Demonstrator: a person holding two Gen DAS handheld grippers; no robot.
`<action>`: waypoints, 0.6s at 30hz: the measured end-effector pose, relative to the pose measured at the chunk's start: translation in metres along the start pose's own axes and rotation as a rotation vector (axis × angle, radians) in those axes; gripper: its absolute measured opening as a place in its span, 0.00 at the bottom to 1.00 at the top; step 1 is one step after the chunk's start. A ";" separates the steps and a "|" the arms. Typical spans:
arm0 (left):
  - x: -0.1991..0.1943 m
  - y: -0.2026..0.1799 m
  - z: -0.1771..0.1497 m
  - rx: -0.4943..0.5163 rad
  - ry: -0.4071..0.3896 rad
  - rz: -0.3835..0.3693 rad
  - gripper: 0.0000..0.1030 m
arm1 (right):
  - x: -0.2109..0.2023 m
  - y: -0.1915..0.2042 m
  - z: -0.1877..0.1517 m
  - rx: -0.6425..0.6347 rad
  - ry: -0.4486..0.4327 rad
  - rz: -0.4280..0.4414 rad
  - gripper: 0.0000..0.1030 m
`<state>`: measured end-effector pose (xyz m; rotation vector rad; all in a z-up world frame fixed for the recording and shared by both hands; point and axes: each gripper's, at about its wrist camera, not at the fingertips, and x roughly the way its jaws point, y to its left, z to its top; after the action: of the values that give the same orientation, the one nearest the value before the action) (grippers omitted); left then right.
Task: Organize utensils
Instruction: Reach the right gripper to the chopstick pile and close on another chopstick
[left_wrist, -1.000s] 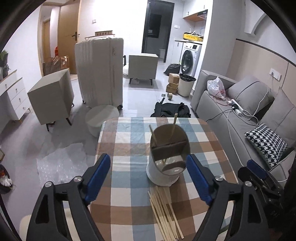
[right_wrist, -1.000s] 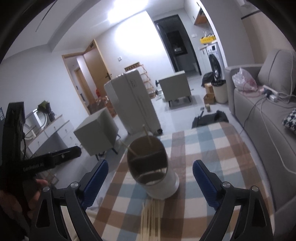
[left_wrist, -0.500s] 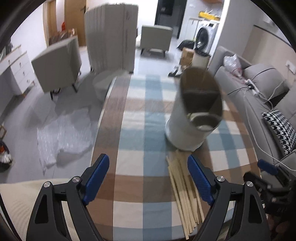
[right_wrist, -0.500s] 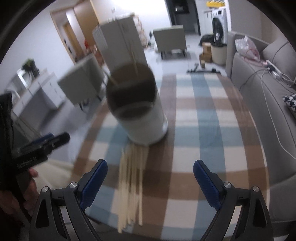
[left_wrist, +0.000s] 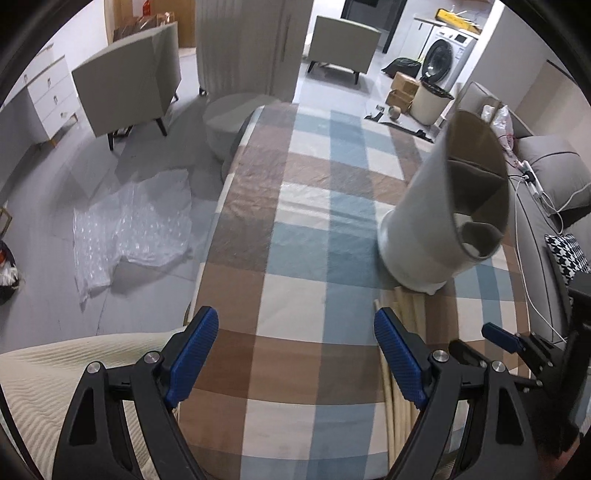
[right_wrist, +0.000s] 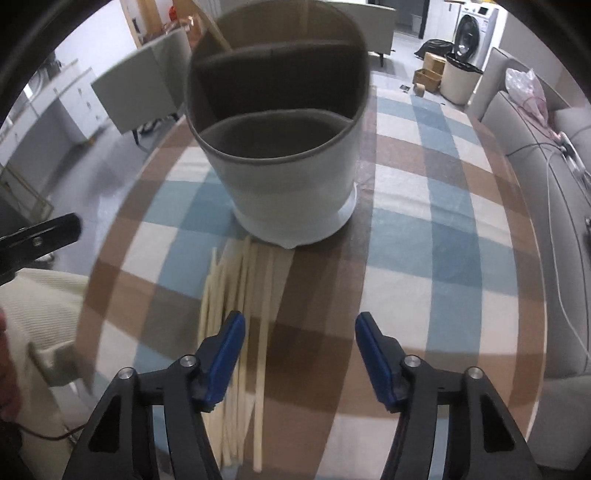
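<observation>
A white round utensil holder (right_wrist: 291, 155) with a brown divided inside stands on the checked tablecloth (right_wrist: 424, 236); it also shows in the left wrist view (left_wrist: 439, 221). Two chopsticks (right_wrist: 218, 31) stand in its far compartment. A bundle of pale wooden chopsticks (right_wrist: 236, 306) lies on the cloth in front of the holder; it also shows in the left wrist view (left_wrist: 402, 354). My right gripper (right_wrist: 300, 354) is open and empty, low over the near end of the bundle. My left gripper (left_wrist: 293, 350) is open and empty over the cloth, left of the chopsticks.
A grey sofa (right_wrist: 554, 147) runs along the table's right side with cables and a houndstooth cushion (left_wrist: 567, 251). Left of the table lie bubble wrap (left_wrist: 133, 221), a grey stool (left_wrist: 229, 122) and armchairs (left_wrist: 129, 88). The table's near edge is rounded.
Both grippers have tilted down and dropped toward the table. The right one has come close to the holder and the chopstick bundle and narrowed its opening. The left has shifted left.
</observation>
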<state>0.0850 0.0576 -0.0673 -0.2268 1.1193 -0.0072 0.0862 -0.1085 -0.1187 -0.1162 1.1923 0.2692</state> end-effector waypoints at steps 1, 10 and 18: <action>0.001 0.004 0.001 -0.008 0.006 -0.002 0.81 | 0.005 0.002 0.003 -0.002 0.009 0.000 0.53; 0.011 0.030 0.008 -0.111 0.071 -0.032 0.81 | 0.043 0.021 0.016 -0.069 0.074 -0.051 0.30; 0.016 0.043 0.011 -0.148 0.085 -0.044 0.81 | 0.054 0.028 0.019 -0.089 0.084 -0.077 0.28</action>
<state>0.0973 0.0998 -0.0849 -0.3863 1.2005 0.0278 0.1141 -0.0694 -0.1600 -0.2524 1.2567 0.2521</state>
